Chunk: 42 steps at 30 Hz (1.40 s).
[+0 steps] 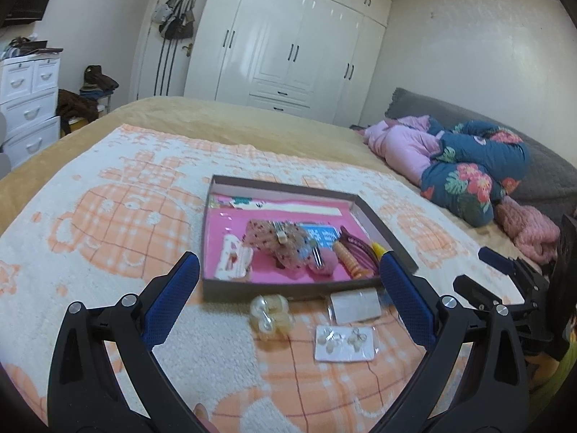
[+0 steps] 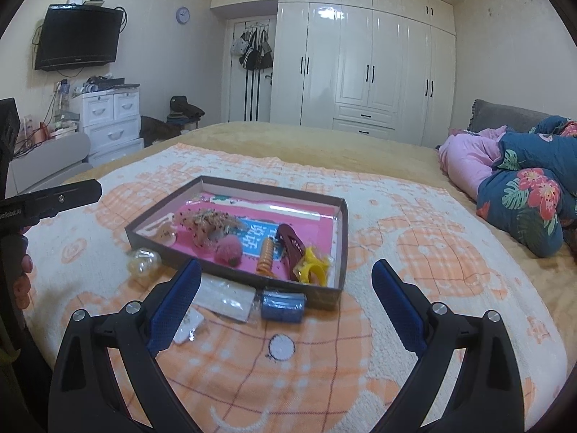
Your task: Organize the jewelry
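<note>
A shallow brown box with a pink lining (image 1: 216,283) (image 2: 234,276) lies on the orange-and-white blanket and holds several hair clips and ornaments. In front of it lie a pearl-like clip (image 1: 269,315) (image 2: 143,262), a card of earrings (image 1: 344,342) (image 2: 187,324), a clear packet (image 1: 355,305) (image 2: 227,297) and a small blue block (image 2: 283,306). My left gripper (image 1: 288,274) is open and empty, just before the box's near edge, above the loose items. My right gripper (image 2: 286,278) is open and empty, near the box's right front corner.
The bed (image 2: 324,144) carries a rolled floral and pink quilt (image 1: 468,166) (image 2: 523,187) at the right. A white wardrobe (image 2: 360,65) stands behind, white drawers (image 2: 111,122) and a wall TV (image 2: 77,38) at the left.
</note>
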Each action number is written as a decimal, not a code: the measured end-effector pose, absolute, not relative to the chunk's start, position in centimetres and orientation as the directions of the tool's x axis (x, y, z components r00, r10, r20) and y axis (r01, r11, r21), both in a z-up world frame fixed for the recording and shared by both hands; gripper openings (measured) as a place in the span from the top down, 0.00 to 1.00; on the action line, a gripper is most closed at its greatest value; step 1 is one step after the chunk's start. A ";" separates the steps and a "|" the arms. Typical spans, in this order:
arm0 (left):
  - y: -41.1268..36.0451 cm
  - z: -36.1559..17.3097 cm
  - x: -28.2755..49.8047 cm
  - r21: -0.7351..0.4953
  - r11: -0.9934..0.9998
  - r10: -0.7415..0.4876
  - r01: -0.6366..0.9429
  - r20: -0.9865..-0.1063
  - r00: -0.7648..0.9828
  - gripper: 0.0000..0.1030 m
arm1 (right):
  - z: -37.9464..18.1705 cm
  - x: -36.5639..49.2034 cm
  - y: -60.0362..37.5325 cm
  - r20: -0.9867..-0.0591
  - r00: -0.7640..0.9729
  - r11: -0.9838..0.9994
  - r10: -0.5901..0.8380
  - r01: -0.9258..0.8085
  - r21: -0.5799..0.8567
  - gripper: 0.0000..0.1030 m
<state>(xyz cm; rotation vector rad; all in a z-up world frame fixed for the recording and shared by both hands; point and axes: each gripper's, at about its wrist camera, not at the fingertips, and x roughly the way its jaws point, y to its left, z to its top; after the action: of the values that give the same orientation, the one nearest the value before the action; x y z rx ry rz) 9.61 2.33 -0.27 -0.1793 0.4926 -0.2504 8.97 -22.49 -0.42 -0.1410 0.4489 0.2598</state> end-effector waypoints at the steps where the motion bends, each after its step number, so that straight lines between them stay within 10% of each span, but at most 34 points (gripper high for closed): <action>1: 2.2 -0.5 9.5 -0.227 0.954 -0.282 0.197 -0.449 0.848 0.11 | -0.6 8.9 -22.6 -0.449 0.867 0.957 0.215 -0.278 -0.079 0.10; 37: -5.5 -9.0 11.3 -0.107 0.939 -0.309 0.327 -0.683 0.662 0.11 | -6.7 15.2 -24.6 -0.647 0.717 0.953 0.260 -0.299 0.052 0.10; 42: -5.6 -9.5 11.8 -0.110 0.941 -0.303 0.321 -0.694 0.653 0.14 | -7.2 17.1 -23.7 -0.678 0.670 0.940 0.301 -0.327 0.094 0.22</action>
<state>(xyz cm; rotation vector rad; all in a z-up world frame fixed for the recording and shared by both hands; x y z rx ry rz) 11.85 -5.58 -9.54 0.0236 0.7831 -0.3542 17.11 -23.72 -7.17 -0.0362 0.7575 0.3542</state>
